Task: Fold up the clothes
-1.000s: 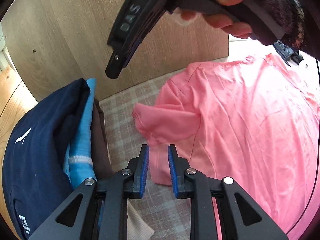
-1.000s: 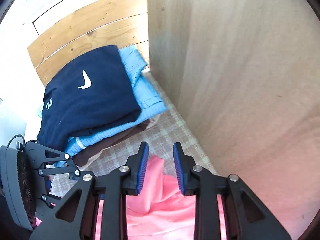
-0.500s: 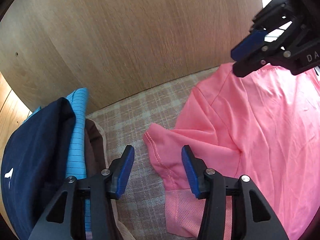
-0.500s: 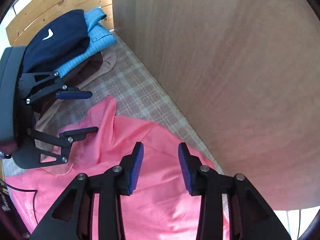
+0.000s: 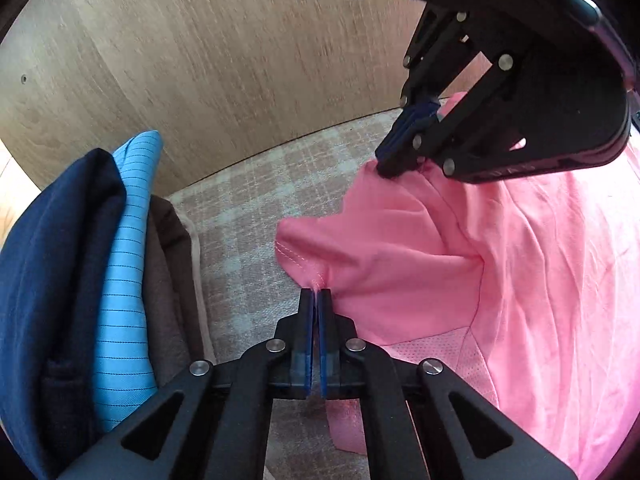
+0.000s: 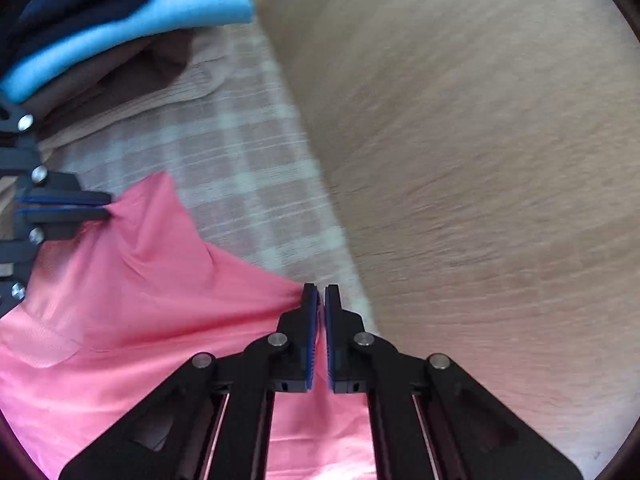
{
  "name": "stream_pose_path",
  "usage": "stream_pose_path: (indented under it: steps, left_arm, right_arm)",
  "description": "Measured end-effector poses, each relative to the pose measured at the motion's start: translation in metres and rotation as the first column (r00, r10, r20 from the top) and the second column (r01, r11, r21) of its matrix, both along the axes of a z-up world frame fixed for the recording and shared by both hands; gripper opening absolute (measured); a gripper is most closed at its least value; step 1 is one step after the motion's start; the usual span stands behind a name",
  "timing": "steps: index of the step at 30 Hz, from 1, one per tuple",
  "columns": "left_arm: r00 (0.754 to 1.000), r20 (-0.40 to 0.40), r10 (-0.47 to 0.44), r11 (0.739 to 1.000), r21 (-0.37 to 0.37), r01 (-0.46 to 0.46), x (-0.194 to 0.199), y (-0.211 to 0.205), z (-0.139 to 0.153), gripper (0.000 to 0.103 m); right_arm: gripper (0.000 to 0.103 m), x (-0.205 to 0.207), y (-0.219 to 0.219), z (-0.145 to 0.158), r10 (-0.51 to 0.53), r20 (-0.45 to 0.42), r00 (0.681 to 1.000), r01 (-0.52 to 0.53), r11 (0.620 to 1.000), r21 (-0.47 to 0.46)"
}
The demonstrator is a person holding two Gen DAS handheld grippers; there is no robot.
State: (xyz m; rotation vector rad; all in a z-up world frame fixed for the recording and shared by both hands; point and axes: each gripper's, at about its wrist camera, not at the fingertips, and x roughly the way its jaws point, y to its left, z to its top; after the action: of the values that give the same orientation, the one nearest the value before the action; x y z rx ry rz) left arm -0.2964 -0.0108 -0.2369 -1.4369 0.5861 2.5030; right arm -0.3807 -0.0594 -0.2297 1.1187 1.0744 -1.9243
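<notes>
Leftmost in the left wrist view sits a stack of folded clothes (image 5: pixel 80 280): a navy garment (image 5: pixel 52 264) outermost, a light blue striped one (image 5: pixel 128 264) beside it, then a brown piece (image 5: pixel 166 280) and a beige edge touching the checked cloth surface (image 5: pixel 256 208). Whether that surface is a table or a bed cannot be told. Behind it, across the upper part of the frame, stands a wooden panel (image 5: pixel 200 72).

At bottom centre the left hand-held gripper (image 5: pixel 316 300) has its blue-padded jaws pressed together on the stitched hem of a sleeve of the pink T-shirt (image 5: pixel 540 280). The sleeve rises in a small peak where it is pinched. The rest of the shirt spreads over the right half of the frame, lying wrinkled on the checked surface, with a mesh panel showing near the lower edge.

At upper right the right hand-held gripper (image 5: pixel 394 156) reaches down, its jaws closed on the shirt's edge near the shoulder, close to the wooden panel.

In the right wrist view the stack (image 6: pixel 120 12) lies at upper left. Below it, at the left edge, the left hand-held gripper (image 6: pixel 106 205) clamps the sleeve tip. The pink shirt (image 6: pixel 140 340) fills the lower left. At bottom centre the right hand-held gripper (image 6: pixel 322 294) pinches a raised fold of pink fabric between its pads. The blurred wooden panel (image 6: pixel 480 160) takes up the right side.
</notes>
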Motion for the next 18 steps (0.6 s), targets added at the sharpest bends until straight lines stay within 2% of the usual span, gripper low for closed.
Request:
stream_pose_path:
  steps: [3, 5, 7, 9, 10, 12, 13, 16, 18]
  left_arm:
    - [0.999, -0.027, 0.023, 1.0, -0.011, -0.023, 0.002, 0.002, 0.005, 0.005]
    - [0.999, -0.035, 0.025, 1.0, 0.005, -0.025, 0.005, 0.002, 0.012, 0.005]
    - [0.999, -0.046, 0.027, 0.999, 0.032, -0.026, 0.008, 0.001, 0.022, 0.008]
    - [0.997, -0.073, 0.03, 0.998, 0.049, -0.027, 0.015, -0.001, 0.035, 0.014]
    - [0.996, -0.09, 0.03, 0.998, 0.05, -0.025, 0.021, 0.001, 0.04, 0.014]
    - [0.993, -0.121, 0.018, 0.998, 0.069, -0.01, 0.031, -0.008, 0.056, 0.014]
    - [0.991, -0.134, 0.011, 0.997, 0.078, 0.0, 0.036, -0.011, 0.064, 0.014]
    - [0.989, -0.139, -0.056, 0.994, 0.089, 0.068, 0.06, 0.0, 0.077, 0.015]
    - [0.985, -0.143, -0.1, 0.989, 0.097, 0.114, 0.076, 0.007, 0.086, 0.02]
  right_arm:
    - [0.009, 0.006, 0.019, 0.031, -0.046, 0.06, 0.997, 0.053, 0.992, -0.114]
    - [0.029, 0.019, 0.038, 0.06, -0.061, 0.074, 0.995, 0.074, 0.98, -0.183]
    - [0.04, 0.041, 0.068, 0.09, -0.089, 0.052, 0.995, 0.099, 0.967, -0.233]
    - [0.04, 0.064, 0.113, 0.117, -0.188, 0.038, 0.981, 0.191, 0.943, -0.274]
    - [0.04, 0.077, 0.144, 0.128, -0.263, 0.049, 0.963, 0.266, 0.915, -0.304]
    - [0.04, 0.106, 0.206, 0.147, -0.411, 0.076, 0.909, 0.41, 0.841, -0.354]
    - [0.04, 0.126, 0.237, 0.148, -0.491, 0.085, 0.867, 0.486, 0.798, -0.356]
    - [0.04, 0.197, 0.335, 0.16, -0.698, 0.121, 0.706, 0.689, 0.637, -0.347]
    - [0.04, 0.243, 0.384, 0.156, -0.779, 0.161, 0.606, 0.778, 0.538, -0.324]
